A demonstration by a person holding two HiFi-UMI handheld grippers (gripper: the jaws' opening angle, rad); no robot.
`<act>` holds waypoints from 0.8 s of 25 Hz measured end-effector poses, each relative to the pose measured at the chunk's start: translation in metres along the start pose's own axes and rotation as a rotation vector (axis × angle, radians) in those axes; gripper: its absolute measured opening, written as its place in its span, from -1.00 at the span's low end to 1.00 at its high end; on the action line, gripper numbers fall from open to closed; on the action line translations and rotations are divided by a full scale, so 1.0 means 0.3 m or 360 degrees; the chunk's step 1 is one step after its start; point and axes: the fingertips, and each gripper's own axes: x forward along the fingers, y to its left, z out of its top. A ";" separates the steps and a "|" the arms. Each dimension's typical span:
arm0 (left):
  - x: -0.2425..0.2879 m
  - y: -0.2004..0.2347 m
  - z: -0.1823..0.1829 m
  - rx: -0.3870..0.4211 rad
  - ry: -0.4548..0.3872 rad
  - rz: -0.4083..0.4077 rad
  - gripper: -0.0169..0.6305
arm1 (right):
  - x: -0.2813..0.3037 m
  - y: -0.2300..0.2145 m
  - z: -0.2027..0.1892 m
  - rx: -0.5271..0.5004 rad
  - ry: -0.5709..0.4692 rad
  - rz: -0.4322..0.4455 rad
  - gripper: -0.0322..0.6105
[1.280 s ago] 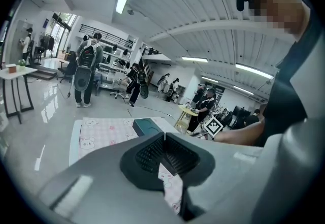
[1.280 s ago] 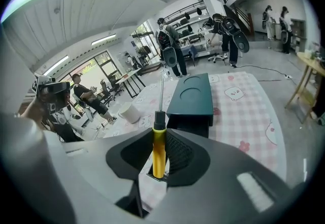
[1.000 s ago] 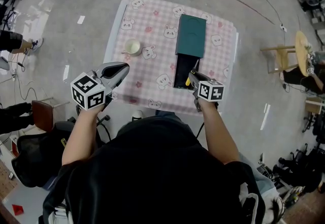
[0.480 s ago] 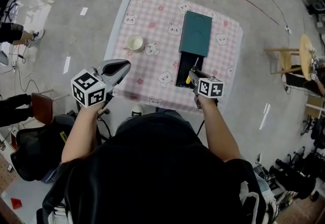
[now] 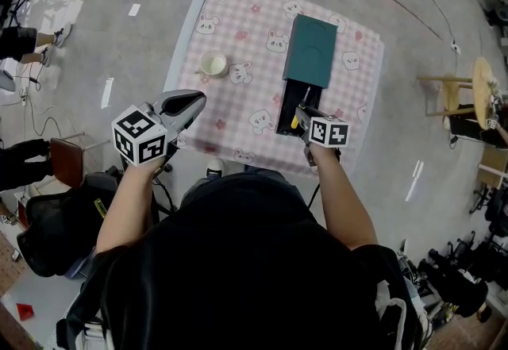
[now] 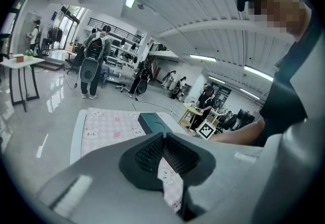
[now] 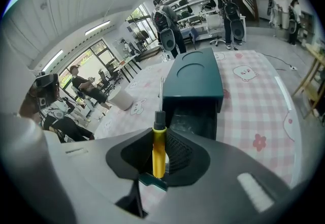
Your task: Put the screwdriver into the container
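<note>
Right gripper (image 5: 302, 113) is clamped shut on the yellow handle of the screwdriver (image 7: 158, 142), shaft pointing to the far side. To do this well, it would seem best to keep the shaft in line with the long dark opening, lower it inside, then release. The container (image 5: 308, 51) lies just beyond the tip, its open end nearest. The left gripper (image 5: 189, 104) hangs off to the left, closed and empty

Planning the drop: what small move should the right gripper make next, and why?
Probably ease the right gripper forward and down over the open near end of the container. It grips the screwdriver by its yellow handle, the shaft points toward that opening, and the tool does not look inside yet.
</note>
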 end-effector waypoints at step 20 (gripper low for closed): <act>0.054 0.008 -0.002 -0.0034 0.0012 0.0004 -0.89 | 0.081 -0.051 -0.052 0.0019 0.0136 -0.0014 -0.57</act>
